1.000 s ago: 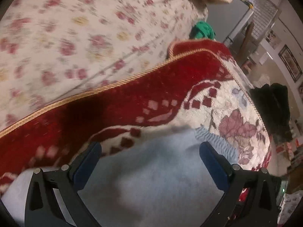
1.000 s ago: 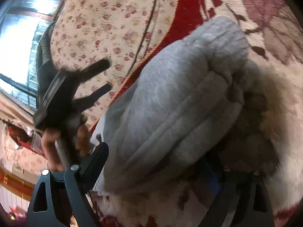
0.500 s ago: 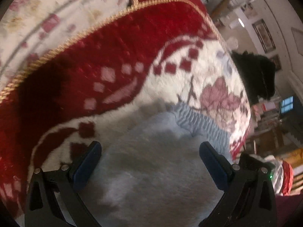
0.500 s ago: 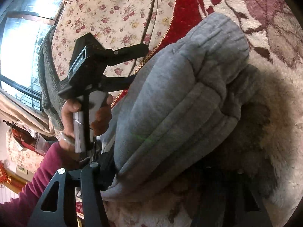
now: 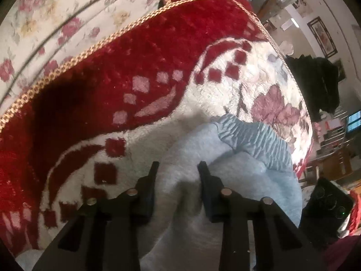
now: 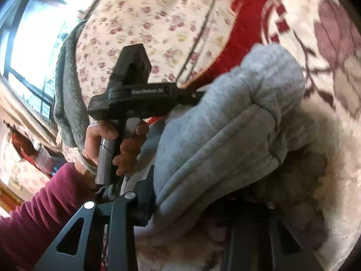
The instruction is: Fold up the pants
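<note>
Grey fleece, folded over on itself, made up the pants (image 5: 227, 171) in the left wrist view; they lay on a red-and-cream patterned blanket (image 5: 126, 83), which was spread over a floral sheet (image 5: 56, 15). The ribbed waistband (image 5: 255, 140) sat at the far end of the bundle, so the garment's long axis ran away from the camera towards the upper right. The left gripper (image 5: 178, 169) pointed steeply down onto the near part of the pants. Its jaws had just been closing and stood narrow, with a raised ridge of grey fabric pinched between the fingers (image 5: 151, 180). No container appeared in this view. A black garment (image 5: 315, 83) lay beyond the blanket's far edge (well apart from the pants).

In the right wrist view the pants (image 6: 225, 140) showed as a stack of layers, the folded edges facing the camera and the rounded end towards the upper right. The right gripper (image 6: 203, 203) came in low at the near edge of the stack. Its jaws had just been closing; the left finger (image 6: 146, 201) pressed against the side of the layers, while the other finger was in shadow under the fabric, so a full grip could not be confirmed. Beyond it, a person's hand (image 6: 112, 144) in a maroon sleeve (image 6: 45, 207) held the left gripper's handle upright, its fingers reaching level into the far side of the pants. No container appeared here either.
</note>
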The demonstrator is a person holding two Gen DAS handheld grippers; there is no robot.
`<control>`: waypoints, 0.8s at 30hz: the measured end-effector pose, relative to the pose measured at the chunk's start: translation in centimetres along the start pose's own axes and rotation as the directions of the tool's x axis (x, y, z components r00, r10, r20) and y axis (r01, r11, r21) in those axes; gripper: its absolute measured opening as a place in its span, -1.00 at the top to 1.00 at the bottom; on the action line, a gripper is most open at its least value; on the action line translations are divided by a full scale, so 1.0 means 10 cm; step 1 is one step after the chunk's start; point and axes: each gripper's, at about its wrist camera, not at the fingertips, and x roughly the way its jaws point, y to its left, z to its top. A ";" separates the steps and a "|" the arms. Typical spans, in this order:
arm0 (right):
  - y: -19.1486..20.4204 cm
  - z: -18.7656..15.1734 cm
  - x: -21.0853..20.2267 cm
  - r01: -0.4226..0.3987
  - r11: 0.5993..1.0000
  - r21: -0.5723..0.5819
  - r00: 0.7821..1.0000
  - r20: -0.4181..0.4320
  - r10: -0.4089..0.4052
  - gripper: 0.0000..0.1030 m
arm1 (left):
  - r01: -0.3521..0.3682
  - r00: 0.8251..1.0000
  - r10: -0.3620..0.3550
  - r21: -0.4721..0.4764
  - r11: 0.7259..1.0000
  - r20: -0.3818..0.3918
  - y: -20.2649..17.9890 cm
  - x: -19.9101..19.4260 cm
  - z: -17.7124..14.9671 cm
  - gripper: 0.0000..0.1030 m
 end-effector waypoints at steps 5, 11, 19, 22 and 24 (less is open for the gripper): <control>0.22 0.04 -0.11 0.007 0.995 -0.095 0.999 0.040 -0.003 0.33 | 0.002 0.999 -0.004 0.027 1.000 0.051 -0.13 -0.35 -0.01 0.54; 0.73 0.14 -0.24 -0.015 0.973 -0.230 0.996 0.088 0.036 0.40 | -0.001 0.986 -0.006 0.040 0.999 0.168 -0.22 -1.07 -0.13 0.54; 1.52 0.15 -0.21 -0.073 0.917 -0.393 0.991 0.076 0.112 0.50 | -0.013 0.941 0.009 0.010 1.000 0.340 -0.21 -2.07 -0.61 0.56; 1.86 0.08 -0.12 -0.099 0.887 -0.451 0.990 0.046 0.134 0.50 | 0.004 0.914 0.004 -0.019 1.000 0.405 -0.09 -2.39 -0.94 0.56; 2.14 0.01 -0.04 -0.116 0.858 -0.500 0.989 0.021 0.147 0.50 | 0.016 0.892 0.003 -0.037 0.999 0.453 0.01 -2.62 -1.19 0.57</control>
